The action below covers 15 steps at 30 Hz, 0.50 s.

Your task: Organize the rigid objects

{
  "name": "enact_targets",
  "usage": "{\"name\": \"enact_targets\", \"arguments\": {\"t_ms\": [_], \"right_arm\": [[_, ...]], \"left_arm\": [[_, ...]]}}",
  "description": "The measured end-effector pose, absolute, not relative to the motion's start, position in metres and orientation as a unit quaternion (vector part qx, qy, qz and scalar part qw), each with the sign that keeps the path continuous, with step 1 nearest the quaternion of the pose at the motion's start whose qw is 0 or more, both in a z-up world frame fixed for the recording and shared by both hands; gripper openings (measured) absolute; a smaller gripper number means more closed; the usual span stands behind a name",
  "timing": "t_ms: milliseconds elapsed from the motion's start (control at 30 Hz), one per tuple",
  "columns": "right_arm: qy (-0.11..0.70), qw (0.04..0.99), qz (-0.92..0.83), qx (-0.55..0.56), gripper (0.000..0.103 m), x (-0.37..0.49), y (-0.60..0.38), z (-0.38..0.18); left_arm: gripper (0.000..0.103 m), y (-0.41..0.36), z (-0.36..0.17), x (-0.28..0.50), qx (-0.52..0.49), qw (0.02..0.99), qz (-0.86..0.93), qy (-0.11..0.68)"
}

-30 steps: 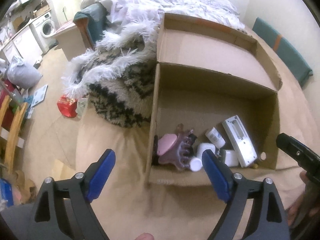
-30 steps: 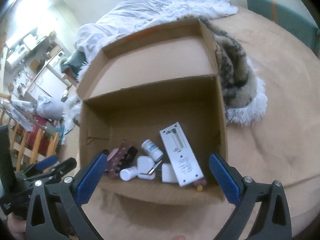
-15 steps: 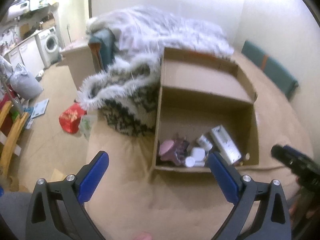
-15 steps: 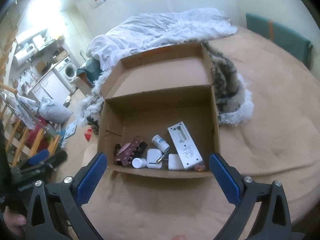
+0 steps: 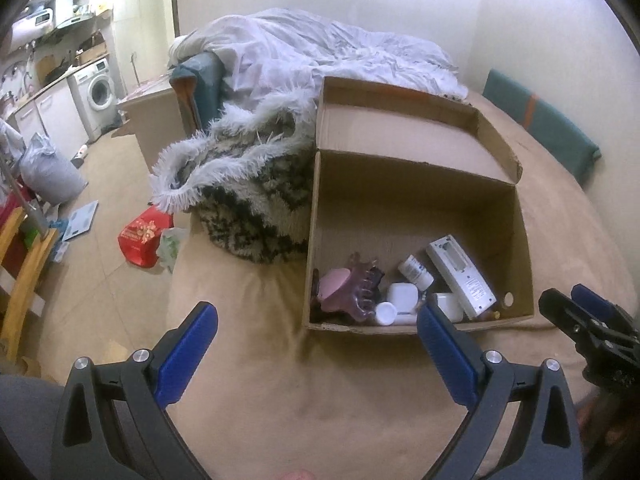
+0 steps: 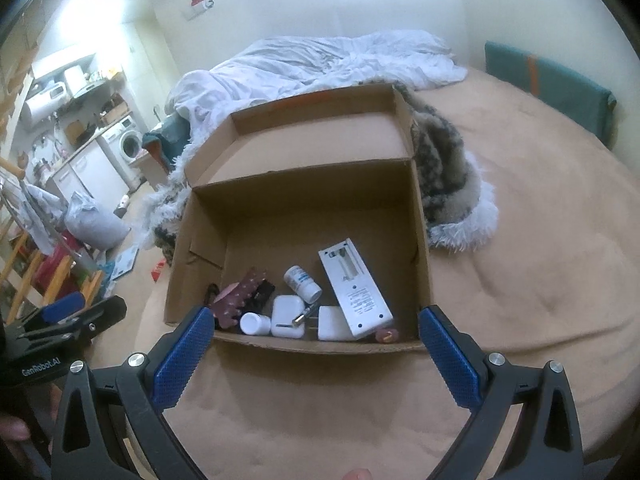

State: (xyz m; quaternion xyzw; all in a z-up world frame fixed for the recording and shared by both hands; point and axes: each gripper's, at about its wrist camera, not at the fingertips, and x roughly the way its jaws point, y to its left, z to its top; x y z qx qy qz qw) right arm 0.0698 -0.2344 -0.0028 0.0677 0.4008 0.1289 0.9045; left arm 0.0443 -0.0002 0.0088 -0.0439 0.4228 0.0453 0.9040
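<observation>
Your left gripper (image 5: 318, 338) stands wide open, gripping nothing, above the tan bed (image 5: 340, 408). Your right gripper (image 6: 316, 340) is equally spread and empty. Ahead, the box (image 6: 422, 240) rests on the bed; the clip (image 5: 352, 288), bottle (image 6: 303, 283), remote (image 6: 354, 288) and white cases crowd its near wall.

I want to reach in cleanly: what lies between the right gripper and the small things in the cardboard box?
In the right wrist view, only bare tan bedcover and the cardboard box front wall lie between the open right gripper and them.
</observation>
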Motion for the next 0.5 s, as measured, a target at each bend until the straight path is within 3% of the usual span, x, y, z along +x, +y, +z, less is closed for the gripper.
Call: {"name": "enact_targets", "arguments": {"t_ms": [500], "right_arm": [[0.399,0.906,0.123,0.068,0.103,0.0677,-0.2366,-0.0039]], "left_arm": [[0.1,0.0007,0.0042,0.0449,-0.037,0.903,0.05,0.424]]}}
